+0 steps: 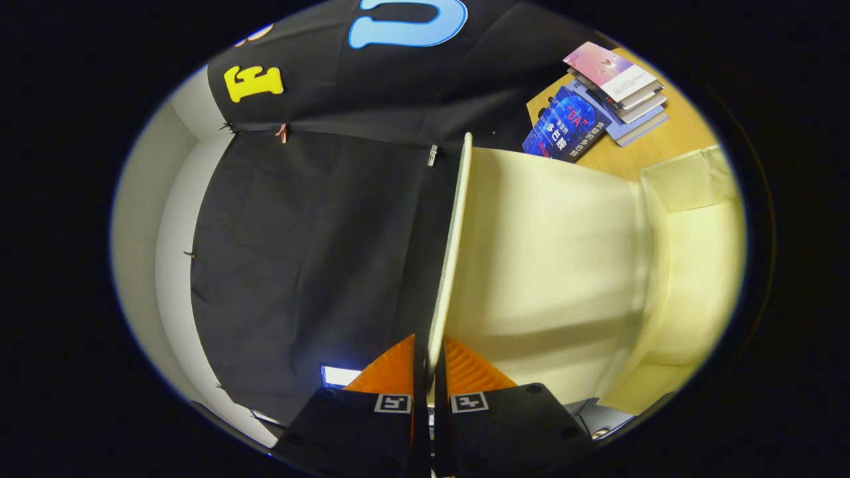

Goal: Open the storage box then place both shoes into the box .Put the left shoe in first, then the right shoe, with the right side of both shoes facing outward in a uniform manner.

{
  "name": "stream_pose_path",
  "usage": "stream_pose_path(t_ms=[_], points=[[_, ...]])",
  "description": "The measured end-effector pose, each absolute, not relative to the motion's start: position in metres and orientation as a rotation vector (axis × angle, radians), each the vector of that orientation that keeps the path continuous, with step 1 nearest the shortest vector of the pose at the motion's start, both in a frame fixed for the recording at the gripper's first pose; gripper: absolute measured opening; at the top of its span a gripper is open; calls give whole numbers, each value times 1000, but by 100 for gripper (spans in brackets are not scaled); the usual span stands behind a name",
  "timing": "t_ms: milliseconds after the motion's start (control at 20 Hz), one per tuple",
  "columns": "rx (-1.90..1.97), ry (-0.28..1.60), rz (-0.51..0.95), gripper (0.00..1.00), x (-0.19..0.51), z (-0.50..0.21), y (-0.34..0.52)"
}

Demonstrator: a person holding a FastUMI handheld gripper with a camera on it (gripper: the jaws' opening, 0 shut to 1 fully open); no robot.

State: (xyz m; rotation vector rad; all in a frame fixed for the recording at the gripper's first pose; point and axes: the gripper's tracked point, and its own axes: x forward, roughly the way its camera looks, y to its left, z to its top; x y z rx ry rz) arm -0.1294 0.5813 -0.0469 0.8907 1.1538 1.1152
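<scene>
My gripper (429,362) is shut on the edge of the storage box's cream lid (453,252). The thin lid edge runs straight ahead from between my two fingers. The lid's pale inner face (544,265) spreads to the right of the edge, and it is lifted up, seen almost edge-on. Beyond it, a cream flap or wall of the box (697,252) folds away at the right. The shoes are hidden from this angle.
A wooden tabletop (671,143) lies beyond the lid, carrying a stack of books (617,89) and a blue booklet (564,126). Black cloth (312,252) hangs to the left of the lid, with a white wall (146,219) past it.
</scene>
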Motion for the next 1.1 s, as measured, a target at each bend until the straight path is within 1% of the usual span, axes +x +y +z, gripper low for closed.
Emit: stream_pose_path(t_ms=[50,100,150,300,400,800,1100], points=[[884,1146,1117,7,-132,-49,583],[856,1150,1118,10,-132,-56,585],[835,1155,1133,18,-135,-57,577],[736,1099,1113,63,-129,-70,557],[669,1034,1079,97,-121,-75,533],[346,768,781,98,-59,-102,392],[159,713,575,98,-36,-136,275]])
